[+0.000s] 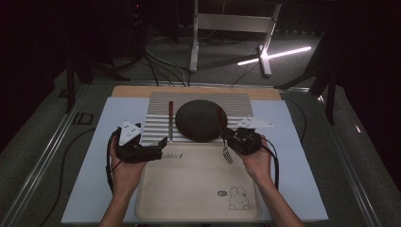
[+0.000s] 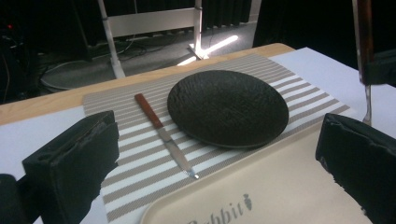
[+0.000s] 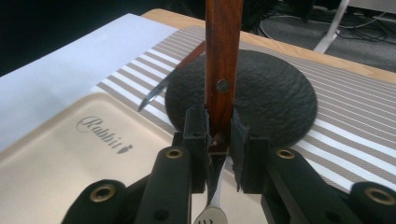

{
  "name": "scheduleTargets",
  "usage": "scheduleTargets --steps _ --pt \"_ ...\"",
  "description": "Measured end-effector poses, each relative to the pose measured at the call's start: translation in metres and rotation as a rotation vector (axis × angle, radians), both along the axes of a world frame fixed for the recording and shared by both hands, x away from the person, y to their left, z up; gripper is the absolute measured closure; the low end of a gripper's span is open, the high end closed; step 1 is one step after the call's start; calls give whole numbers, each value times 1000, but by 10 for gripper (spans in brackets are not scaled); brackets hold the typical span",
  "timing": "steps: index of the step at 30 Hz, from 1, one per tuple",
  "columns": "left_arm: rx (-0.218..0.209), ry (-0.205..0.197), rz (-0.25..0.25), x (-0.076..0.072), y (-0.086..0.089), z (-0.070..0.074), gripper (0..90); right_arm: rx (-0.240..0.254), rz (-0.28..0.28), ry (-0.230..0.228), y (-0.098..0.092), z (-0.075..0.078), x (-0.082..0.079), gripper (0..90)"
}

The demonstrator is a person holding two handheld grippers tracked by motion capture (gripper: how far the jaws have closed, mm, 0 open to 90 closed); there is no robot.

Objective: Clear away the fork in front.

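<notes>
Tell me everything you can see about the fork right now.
The fork has a reddish-brown wooden handle with a metal rivet and a silver metal head. The right gripper is shut on the handle's lower end, near the metal neck. Seen from above, the handle slants back over the dark plate and the tines hang toward the person over the beige tray. Whether the tines touch the tray is unclear.

The place is a darkened recording studio or lab, not a home. A table (image 1: 85, 189) with a pale blue top stands alone at frame centre on a grey carpeted floor (image 1: 33, 137). Loose cables (image 1: 158, 66) run across the floor at upper centre. A white metal stand (image 1: 231, 23) occupies the top of the frame, with a lit strip light (image 1: 276, 55) at upper right. Surroundings are black.
</notes>
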State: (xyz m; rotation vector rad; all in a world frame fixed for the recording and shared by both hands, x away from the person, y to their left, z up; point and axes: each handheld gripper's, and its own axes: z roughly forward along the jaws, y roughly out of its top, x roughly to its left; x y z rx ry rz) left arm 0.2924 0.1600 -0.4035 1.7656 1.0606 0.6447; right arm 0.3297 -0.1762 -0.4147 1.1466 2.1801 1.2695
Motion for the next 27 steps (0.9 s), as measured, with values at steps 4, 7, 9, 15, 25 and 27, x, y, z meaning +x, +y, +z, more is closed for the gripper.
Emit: scheduleTargets --steps 4,7,9,15,25,27 --pt "-5 2 -13 5 -7 2 10 7 17 -1 7 0 -3 782" --pt "-6 3 -21 7 -13 2 11 10 23 -1 11 0 -5 781" --pt "-12 4 -28 9 -16 2 11 12 29 -2 13 0 -6 782" --pt "-25 7 -56 13 -27 2 23 15 47 -7 21 -2 -9 782" --pt "-55 22 -107 17 -48 -2 78 10 69 -6 31 -7 -15 782" --pt "-69 26 -112 17 -52 -2 104 6 78 -9 33 -8 -16 781"
